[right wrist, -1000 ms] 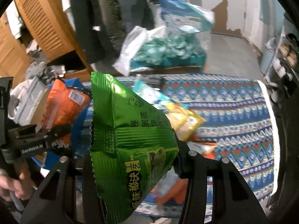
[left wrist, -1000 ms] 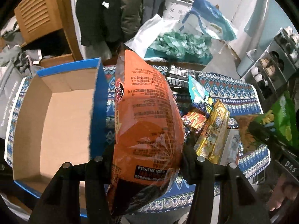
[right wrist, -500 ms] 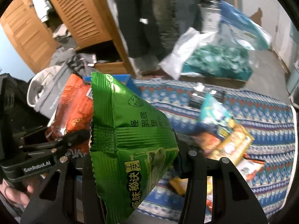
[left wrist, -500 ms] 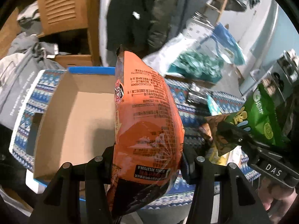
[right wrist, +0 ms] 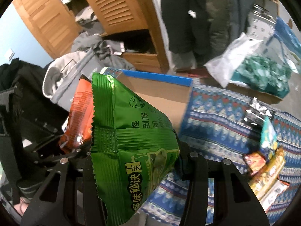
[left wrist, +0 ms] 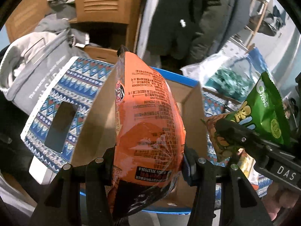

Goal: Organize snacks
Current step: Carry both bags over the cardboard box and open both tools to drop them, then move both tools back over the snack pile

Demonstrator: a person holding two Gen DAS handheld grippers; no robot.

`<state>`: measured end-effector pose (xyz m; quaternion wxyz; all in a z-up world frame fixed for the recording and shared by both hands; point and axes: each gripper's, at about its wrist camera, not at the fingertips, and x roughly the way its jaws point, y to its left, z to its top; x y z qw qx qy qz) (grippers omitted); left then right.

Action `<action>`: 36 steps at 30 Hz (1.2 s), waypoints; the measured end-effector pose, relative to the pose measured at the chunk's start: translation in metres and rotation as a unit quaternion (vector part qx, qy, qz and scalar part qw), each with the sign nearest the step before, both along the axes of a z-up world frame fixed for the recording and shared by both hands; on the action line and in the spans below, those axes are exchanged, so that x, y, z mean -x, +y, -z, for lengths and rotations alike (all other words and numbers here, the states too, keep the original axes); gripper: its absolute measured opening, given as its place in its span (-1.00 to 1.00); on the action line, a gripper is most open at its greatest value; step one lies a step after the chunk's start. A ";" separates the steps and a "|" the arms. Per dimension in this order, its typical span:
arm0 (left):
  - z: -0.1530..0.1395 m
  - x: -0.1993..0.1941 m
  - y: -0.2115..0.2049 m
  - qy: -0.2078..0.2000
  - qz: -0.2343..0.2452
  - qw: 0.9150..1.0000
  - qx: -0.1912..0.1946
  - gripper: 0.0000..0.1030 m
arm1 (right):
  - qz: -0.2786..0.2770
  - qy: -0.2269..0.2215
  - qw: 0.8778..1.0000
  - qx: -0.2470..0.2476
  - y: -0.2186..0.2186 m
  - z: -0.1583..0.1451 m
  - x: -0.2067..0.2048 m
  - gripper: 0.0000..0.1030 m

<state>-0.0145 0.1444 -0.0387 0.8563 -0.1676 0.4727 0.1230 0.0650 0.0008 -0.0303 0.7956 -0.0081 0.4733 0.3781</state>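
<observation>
My left gripper (left wrist: 148, 162) is shut on an orange snack bag (left wrist: 148, 122) and holds it upright over the open cardboard box with blue rim (left wrist: 97, 116). My right gripper (right wrist: 131, 160) is shut on a green snack bag (right wrist: 129, 135), just right of the box (right wrist: 161, 96). The green bag (left wrist: 267, 113) and right gripper also show at the right of the left wrist view. The orange bag (right wrist: 80, 116) shows left of the green one in the right wrist view.
Several loose snack packets (right wrist: 267, 162) lie on the patterned blue tablecloth (right wrist: 222, 116) to the right. A grey bag (left wrist: 33, 71) sits left of the table. A white plastic bag with teal contents (right wrist: 261, 71) and wooden louvred doors (right wrist: 112, 9) stand behind.
Both grippers have moved left with their bags. The orange bag now hangs over the box, and the green bag has come up beside the box's right wall.
</observation>
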 end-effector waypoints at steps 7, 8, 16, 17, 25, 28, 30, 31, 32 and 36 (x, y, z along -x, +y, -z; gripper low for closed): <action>0.014 0.003 0.024 0.013 -0.023 1.000 0.007 0.05 | -0.019 0.019 1.000 0.013 0.034 0.015 0.001 -0.08; 0.015 0.003 0.024 0.015 -0.023 1.000 0.007 0.05 | -0.020 0.022 0.999 0.013 0.036 0.017 0.001 -0.08; 0.022 0.002 0.027 0.031 -0.034 0.999 0.002 0.07 | -0.015 0.040 0.999 0.029 0.043 0.029 -0.003 0.00; 0.022 0.002 0.026 0.033 -0.037 0.999 0.001 0.10 | -0.014 0.039 0.999 0.029 0.042 0.028 -0.003 0.04; 0.014 0.006 0.025 0.015 -0.046 0.999 -0.004 0.32 | 0.003 0.024 1.000 0.020 0.031 0.016 -0.006 0.29; 0.012 0.005 0.023 0.012 -0.044 0.999 0.000 0.33 | 0.010 0.022 1.000 0.017 0.023 0.013 -0.006 0.34; 0.011 0.004 0.020 0.012 -0.042 0.999 0.003 0.34 | 0.016 0.016 1.000 0.021 0.017 0.012 -0.006 0.38; 0.011 0.004 0.018 0.011 -0.039 0.999 0.005 0.34 | 0.018 0.014 0.999 0.023 0.014 0.011 -0.005 0.38; 0.010 0.003 0.015 0.010 -0.036 0.999 0.008 0.34 | 0.022 0.012 0.999 0.026 0.009 0.011 -0.004 0.38; 0.006 0.000 0.000 0.006 -0.020 1.000 0.011 0.35 | 0.034 0.012 0.999 0.033 -0.009 0.013 -0.004 0.38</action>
